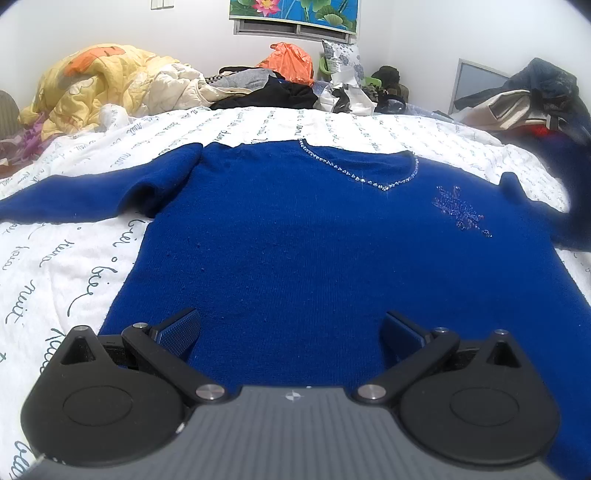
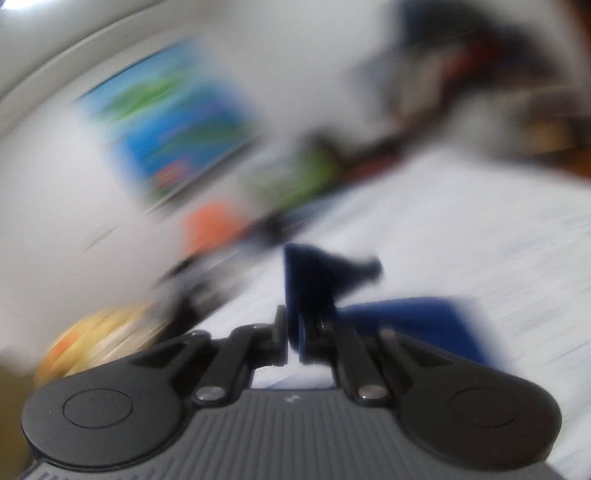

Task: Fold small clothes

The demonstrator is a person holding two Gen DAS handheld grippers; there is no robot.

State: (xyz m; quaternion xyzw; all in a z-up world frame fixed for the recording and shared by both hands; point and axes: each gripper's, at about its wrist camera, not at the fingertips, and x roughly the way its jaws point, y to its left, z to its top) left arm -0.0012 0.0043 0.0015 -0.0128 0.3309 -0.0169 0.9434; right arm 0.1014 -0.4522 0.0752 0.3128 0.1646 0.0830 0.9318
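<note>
A royal-blue sweater (image 1: 295, 229) lies front up on the bed, with a beaded neckline (image 1: 369, 177) and a beaded motif (image 1: 458, 210) on the chest. Its left sleeve (image 1: 74, 199) is stretched out flat. My left gripper (image 1: 291, 332) hangs open just over the hem, with nothing between its pads. The right sleeve (image 1: 576, 192) rises blurred at the frame's right edge. In the right wrist view, which is heavily motion-blurred, my right gripper (image 2: 308, 280) is shut on blue sleeve cloth (image 2: 406, 325), which trails off to the right above the sheet.
The bed has a white sheet with script lettering (image 1: 55, 280). A yellow quilt (image 1: 96, 85) is bunched at the far left. Dark clothes, an orange bag (image 1: 291, 62) and a clothes heap (image 1: 532, 99) line the far side below a lotus picture (image 1: 295, 11).
</note>
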